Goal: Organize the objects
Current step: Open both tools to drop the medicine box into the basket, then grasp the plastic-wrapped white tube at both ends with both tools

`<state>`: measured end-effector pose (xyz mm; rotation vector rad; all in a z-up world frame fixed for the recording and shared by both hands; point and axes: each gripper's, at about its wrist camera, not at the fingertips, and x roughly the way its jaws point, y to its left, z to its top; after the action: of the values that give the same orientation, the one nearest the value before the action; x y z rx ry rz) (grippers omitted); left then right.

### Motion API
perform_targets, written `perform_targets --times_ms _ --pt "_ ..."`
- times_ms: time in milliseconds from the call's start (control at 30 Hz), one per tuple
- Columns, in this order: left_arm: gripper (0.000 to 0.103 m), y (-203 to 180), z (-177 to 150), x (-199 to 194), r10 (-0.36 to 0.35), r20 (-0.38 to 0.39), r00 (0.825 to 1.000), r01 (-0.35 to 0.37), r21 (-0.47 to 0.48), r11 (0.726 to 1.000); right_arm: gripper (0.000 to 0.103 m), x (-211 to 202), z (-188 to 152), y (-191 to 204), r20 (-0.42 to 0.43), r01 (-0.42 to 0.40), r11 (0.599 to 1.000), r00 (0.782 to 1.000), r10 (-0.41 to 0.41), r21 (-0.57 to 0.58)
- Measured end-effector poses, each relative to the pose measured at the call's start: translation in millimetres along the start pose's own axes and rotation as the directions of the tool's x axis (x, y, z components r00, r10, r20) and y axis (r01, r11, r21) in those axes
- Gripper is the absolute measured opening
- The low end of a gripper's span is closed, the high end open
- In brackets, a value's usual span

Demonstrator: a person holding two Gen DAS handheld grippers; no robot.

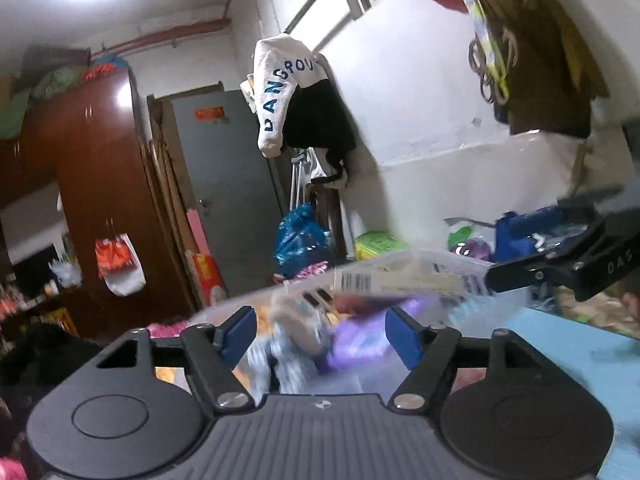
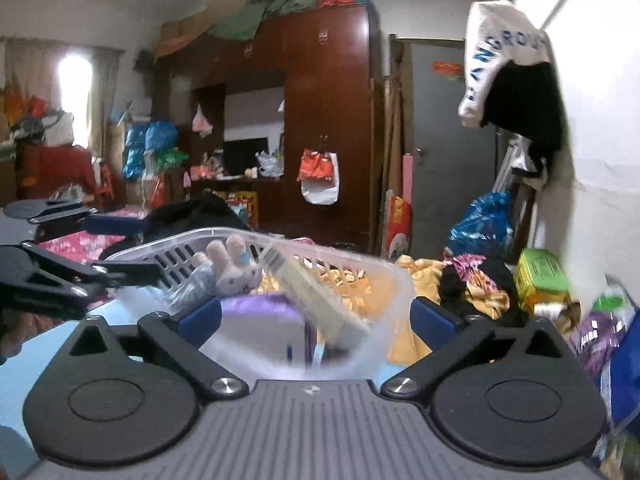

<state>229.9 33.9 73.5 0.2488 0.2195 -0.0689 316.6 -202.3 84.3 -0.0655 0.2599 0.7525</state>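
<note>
Fingers of both grippers stand wide apart, gripping nothing: the left gripper (image 1: 320, 330) and right gripper (image 2: 316, 314) flank a translucent slotted basket (image 2: 384, 280) on the pale blue surface (image 1: 580, 344). Inside lie a plush toy (image 2: 234, 268), a barcoded box (image 2: 316, 292) leaning on the rim, and a purple pack (image 2: 260, 308). Nudging the light basket may tip that box out.

The clear basket (image 2: 280, 256) stands close ahead, between both sets of fingers (image 2: 200, 314), its rim barring a level approach. A tilted pale box (image 2: 316, 292), a plush toy (image 2: 236, 268) and a purple pack (image 2: 260, 308) crowd its inside. Bare blue surface (image 2: 60, 340) lies open to its left; heaped cloth (image 2: 472, 284) blocks the right.
</note>
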Motion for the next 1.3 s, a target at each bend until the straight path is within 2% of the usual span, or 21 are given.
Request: perform_targets --times_ms 133,233,333,400,467,533,600,733,900,1200,1300 --pt "0.080 -1 -40 -44 -0.015 -0.022 1.000 0.013 -0.054 0.998 0.103 -31 -43 0 -0.021 -0.076 0.992 0.997 0.078 0.104" --pt "0.080 -1 -71 -65 -0.025 -0.042 0.999 0.020 -0.110 0.994 0.103 -46 -72 10 -0.044 -0.073 0.989 0.996 0.079 0.127" --pt "0.080 3 -96 -80 -0.035 -0.039 0.999 0.027 -0.199 0.980 0.103 -52 -90 26 -0.056 -0.063 0.992 0.996 0.069 0.106" --pt "0.080 9 -110 -82 -0.065 -0.043 0.997 0.052 -0.251 0.967 0.103 -44 -92 34 -0.096 -0.068 0.996 0.993 0.073 0.058" --pt "0.080 12 -120 -82 -0.086 -0.072 0.994 0.064 -0.268 0.961 0.103 -39 -94 43 -0.120 -0.039 0.999 0.992 0.040 0.009" --pt "0.080 13 -130 -84 -0.084 -0.092 0.992 0.057 -0.271 0.961 0.103 -37 -96 46 -0.127 -0.039 0.999 0.991 0.040 0.012" --pt "0.080 12 -137 -86 -0.097 -0.104 0.990 0.066 -0.269 0.961 0.103 -35 -99 46 -0.137 -0.059 0.998 0.989 0.060 0.014" --pt "0.080 8 -143 -85 -0.109 -0.126 0.986 0.075 -0.246 0.966 0.101 -36 -101 47 -0.147 -0.041 0.999 0.988 0.042 0.011" --pt "0.080 5 -149 -78 -0.122 -0.143 0.982 0.082 -0.257 0.963 0.093 -30 -105 45 -0.175 -0.045 0.999 0.983 0.048 0.022" --pt "0.081 -1 -146 -69 -0.096 -0.153 0.984 0.056 -0.246 0.968 0.088 -30 -108 47 -0.172 -0.037 0.999 0.984 0.040 0.017" --pt "0.081 -7 -146 -68 -0.078 -0.159 0.984 0.043 -0.213 0.976 0.082 -29 -108 52 -0.170 -0.028 1.000 0.985 0.026 -0.008"
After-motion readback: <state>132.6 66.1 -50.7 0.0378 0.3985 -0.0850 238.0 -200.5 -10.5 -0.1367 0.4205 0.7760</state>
